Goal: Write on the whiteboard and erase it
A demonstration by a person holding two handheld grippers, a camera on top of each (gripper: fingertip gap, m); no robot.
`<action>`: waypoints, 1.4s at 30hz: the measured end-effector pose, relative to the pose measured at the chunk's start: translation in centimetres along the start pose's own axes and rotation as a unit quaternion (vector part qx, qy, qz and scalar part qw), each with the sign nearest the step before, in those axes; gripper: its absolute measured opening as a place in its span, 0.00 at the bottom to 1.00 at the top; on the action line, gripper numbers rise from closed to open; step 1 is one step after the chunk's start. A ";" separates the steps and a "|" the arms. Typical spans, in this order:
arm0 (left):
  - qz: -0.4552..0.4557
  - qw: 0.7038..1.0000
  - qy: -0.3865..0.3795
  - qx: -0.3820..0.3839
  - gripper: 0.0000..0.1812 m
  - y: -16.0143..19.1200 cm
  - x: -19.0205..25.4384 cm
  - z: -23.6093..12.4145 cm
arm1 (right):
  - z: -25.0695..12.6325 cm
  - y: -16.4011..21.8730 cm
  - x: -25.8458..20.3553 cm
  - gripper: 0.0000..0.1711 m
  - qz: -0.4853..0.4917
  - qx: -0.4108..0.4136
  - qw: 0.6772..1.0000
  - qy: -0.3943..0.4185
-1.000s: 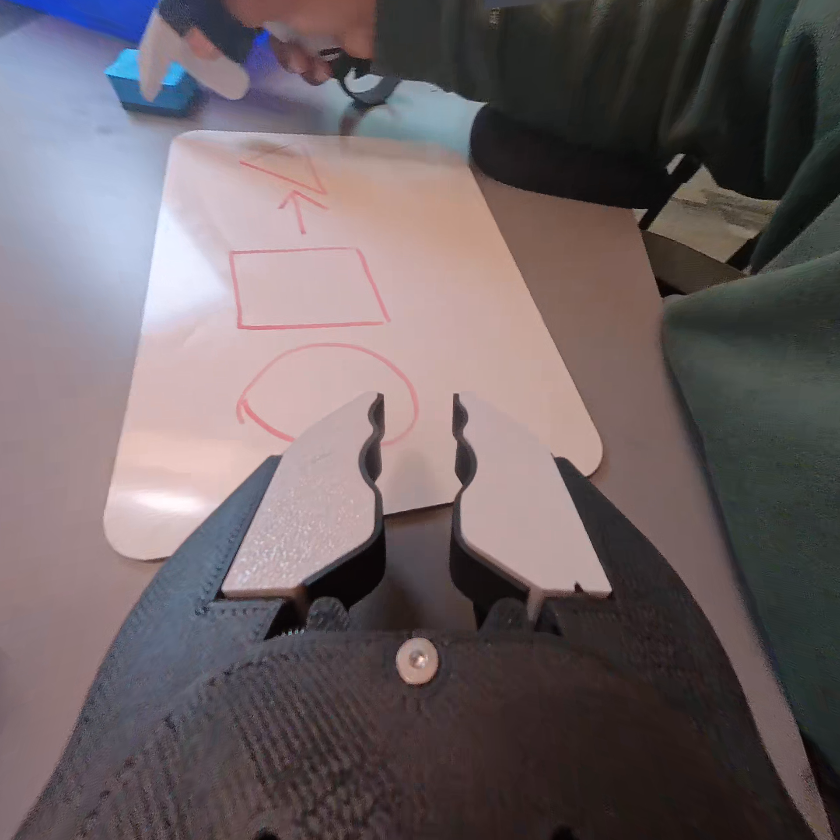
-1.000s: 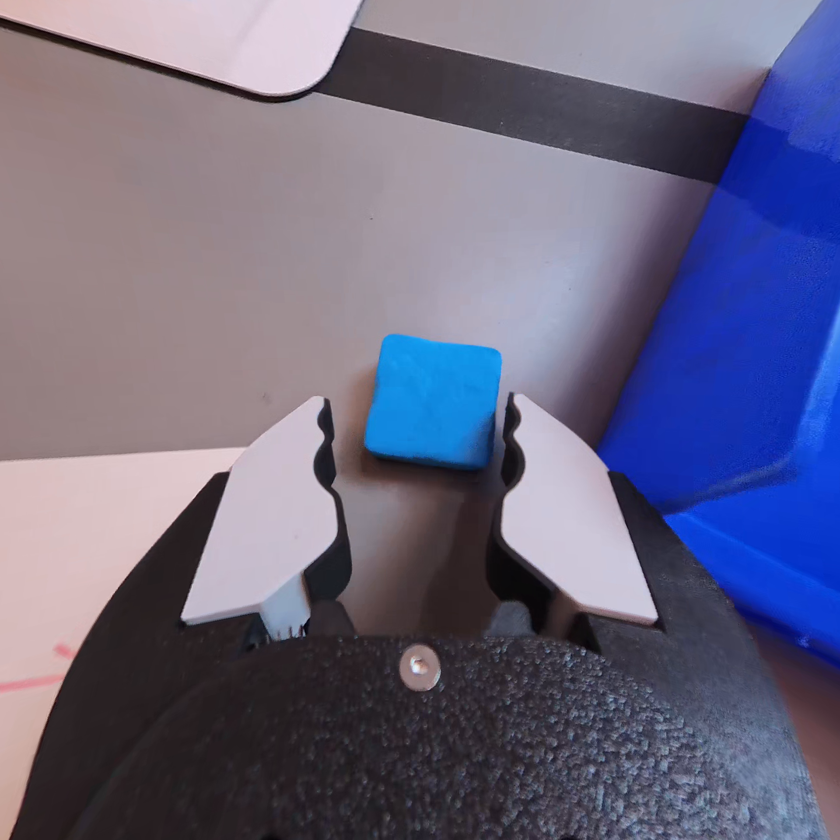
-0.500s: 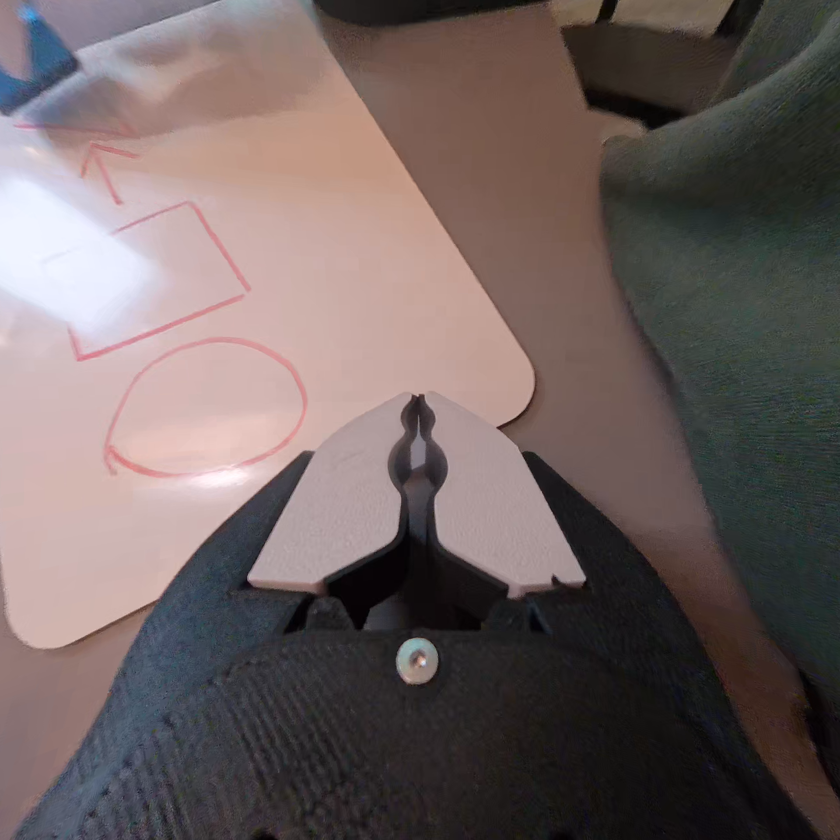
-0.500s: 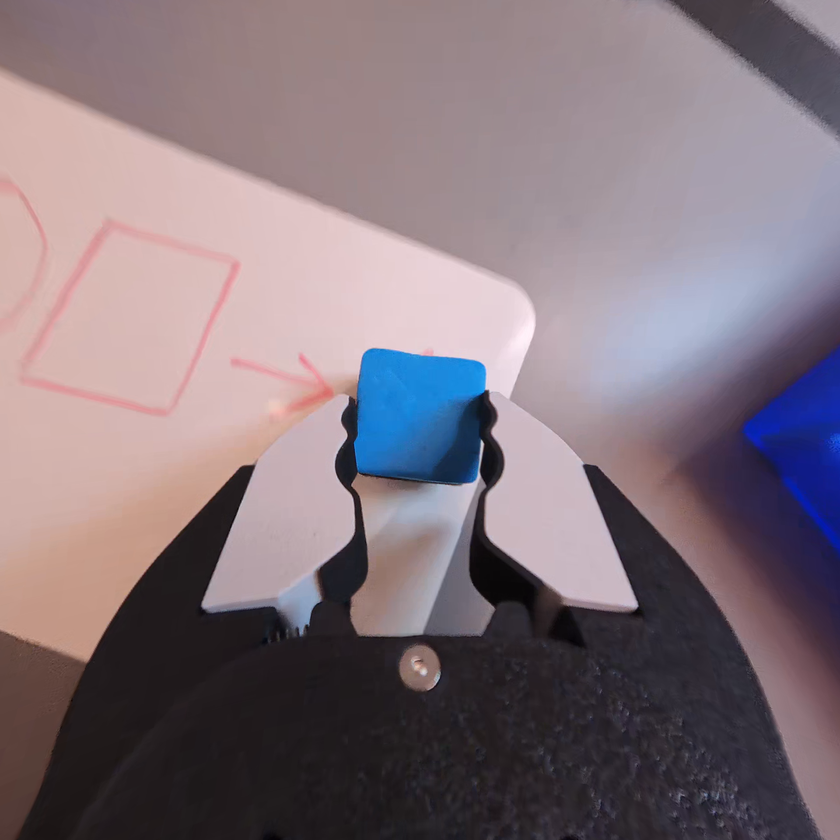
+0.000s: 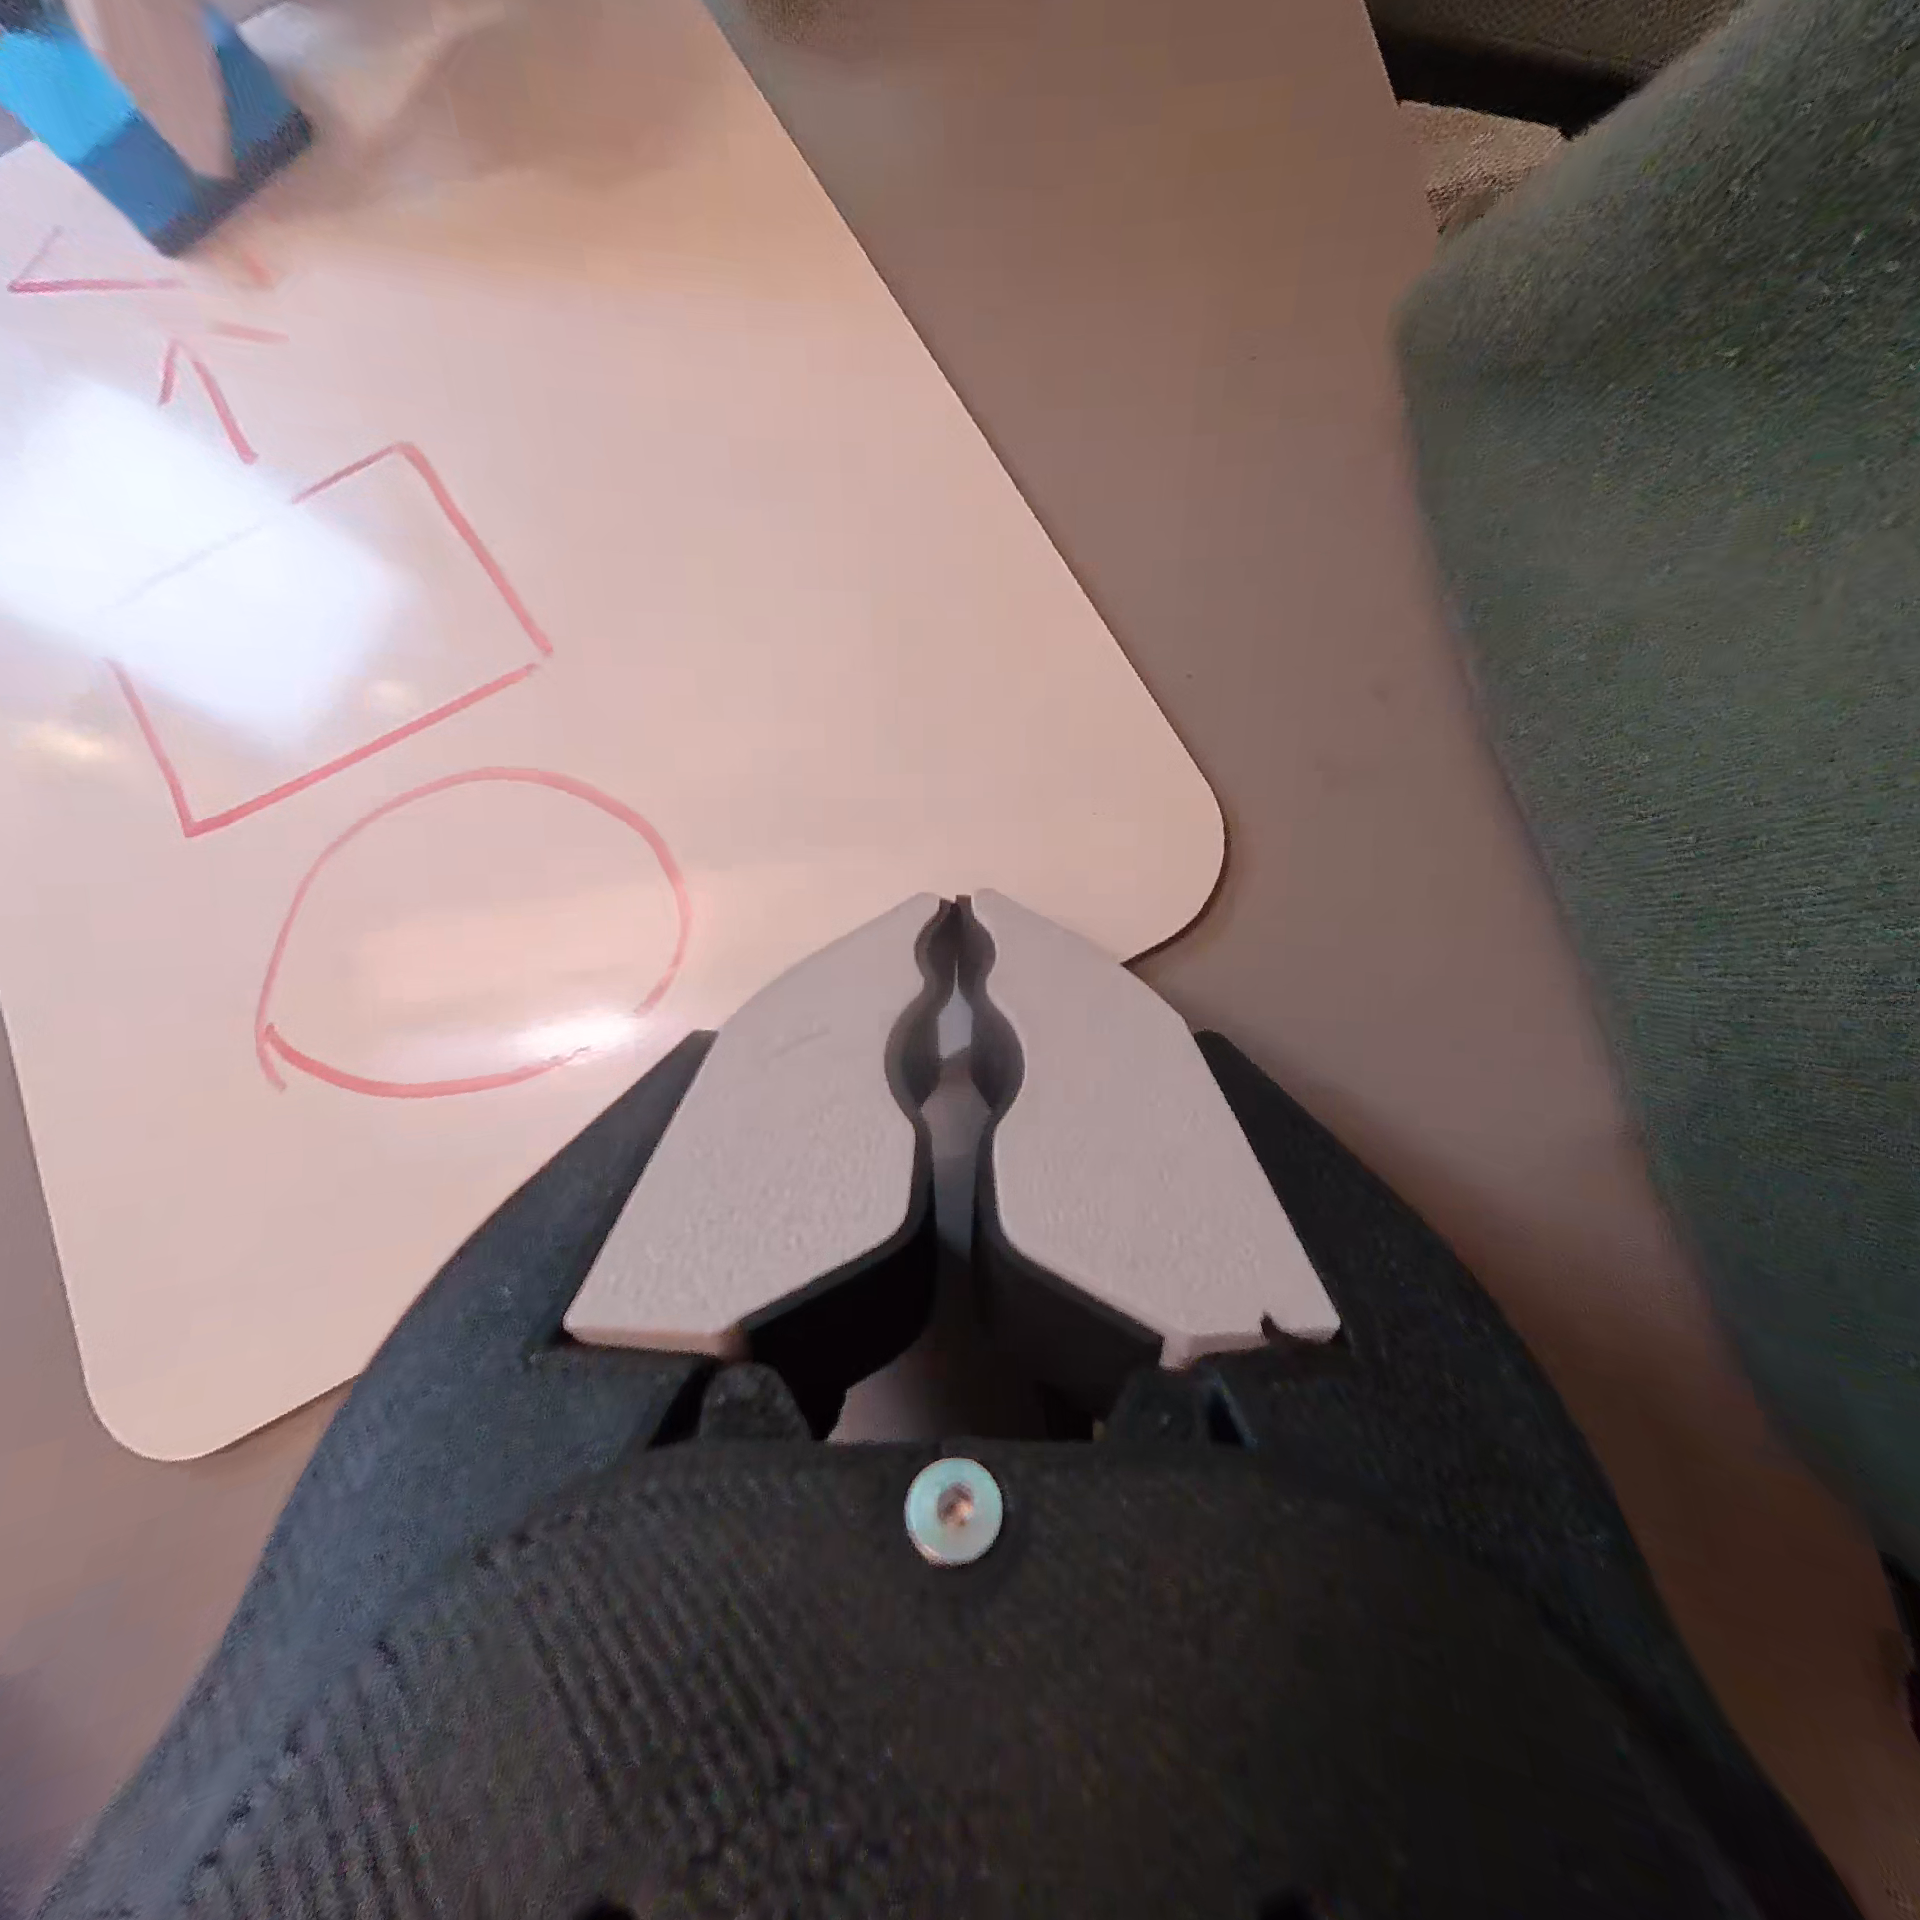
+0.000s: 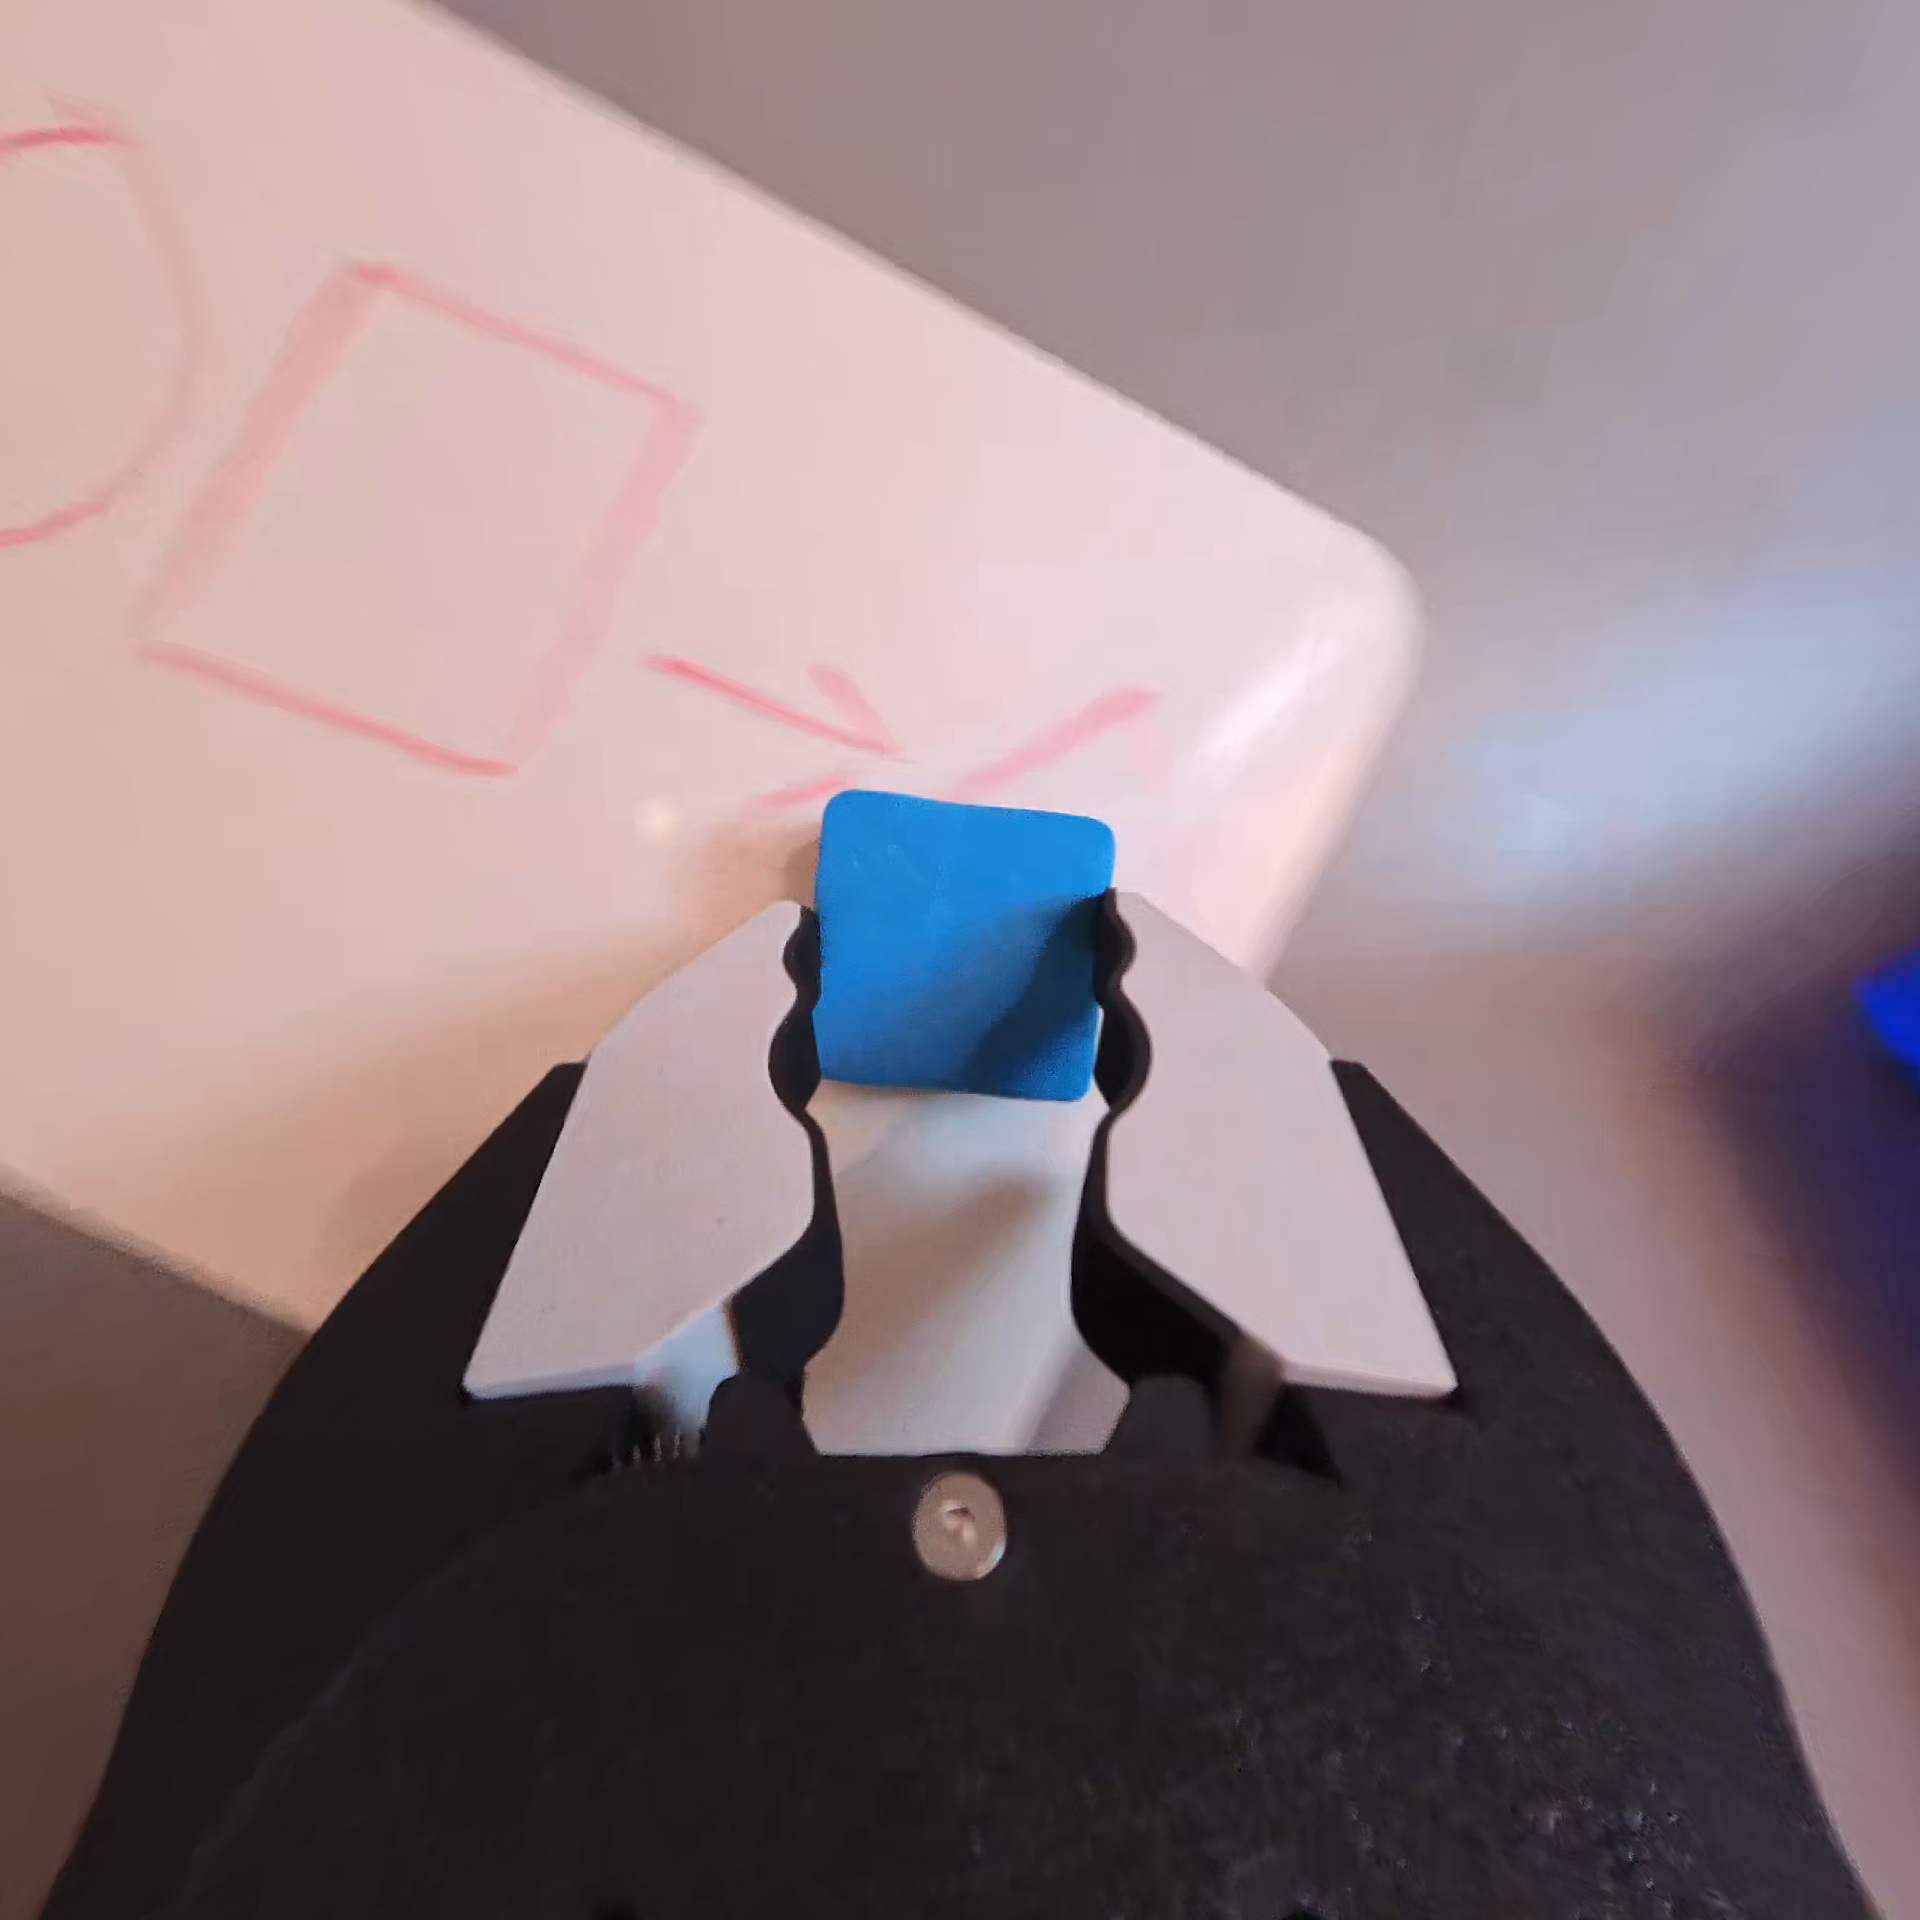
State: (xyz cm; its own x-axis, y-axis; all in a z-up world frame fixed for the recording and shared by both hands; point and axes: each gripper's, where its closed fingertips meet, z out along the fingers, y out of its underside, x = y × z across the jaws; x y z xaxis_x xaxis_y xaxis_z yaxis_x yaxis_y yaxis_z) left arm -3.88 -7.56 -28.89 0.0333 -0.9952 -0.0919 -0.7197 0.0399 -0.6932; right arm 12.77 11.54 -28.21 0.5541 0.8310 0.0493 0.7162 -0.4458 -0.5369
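Observation:
The whiteboard (image 5: 727, 540) lies flat on the table with red drawings: a circle (image 5: 468, 935), a square (image 5: 332, 644), an arrow and a partly rubbed triangle. My left gripper (image 5: 958, 906) is shut and empty, its tips over the board's near right corner. My right gripper (image 6: 956, 914) is shut on the blue eraser (image 6: 961, 945), which rests on the board (image 6: 727, 520) at the triangle's remains (image 6: 1039, 748). In the left wrist view the eraser (image 5: 156, 156) shows at the far left, blurred, with a finger of the right gripper (image 5: 156, 83) on it.
The brown-grey table (image 5: 1195, 520) runs along the board's right side. A person's green sleeve (image 5: 1683, 623) fills the right of the left wrist view. A blurred blue bin (image 6: 1881, 1018) sits at the right edge of the right wrist view. Left tips to right tips: about 25 cm.
My right gripper closed on the eraser, carried it from beside the blue bin onto the board and rubbed out part of the triangle. My left gripper shut and shifted toward the board's right corner.

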 end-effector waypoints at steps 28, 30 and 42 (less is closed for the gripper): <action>-0.001 1.000 0.002 -0.008 0.00 0.3 0.3 -0.2 | 3.3 -4.7 4.8 0.30 0.025 0.012 0.999 0.027; -0.001 1.000 0.002 -0.007 0.00 0.4 0.3 -0.2 | 2.7 -3.8 3.9 0.30 0.008 0.013 1.000 0.020; 0.002 1.000 -0.001 -0.007 0.00 0.3 0.3 -0.1 | 2.4 -3.6 1.0 0.30 -0.016 0.013 1.000 0.002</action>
State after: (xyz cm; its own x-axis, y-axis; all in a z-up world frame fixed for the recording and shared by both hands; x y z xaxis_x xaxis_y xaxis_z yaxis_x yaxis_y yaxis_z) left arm -4.19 -7.88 -29.09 0.0316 -0.9948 -0.0966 -0.7294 0.0431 -0.6828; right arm 9.68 14.80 -28.24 0.5325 0.8435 0.0706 0.7228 -0.4098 -0.5564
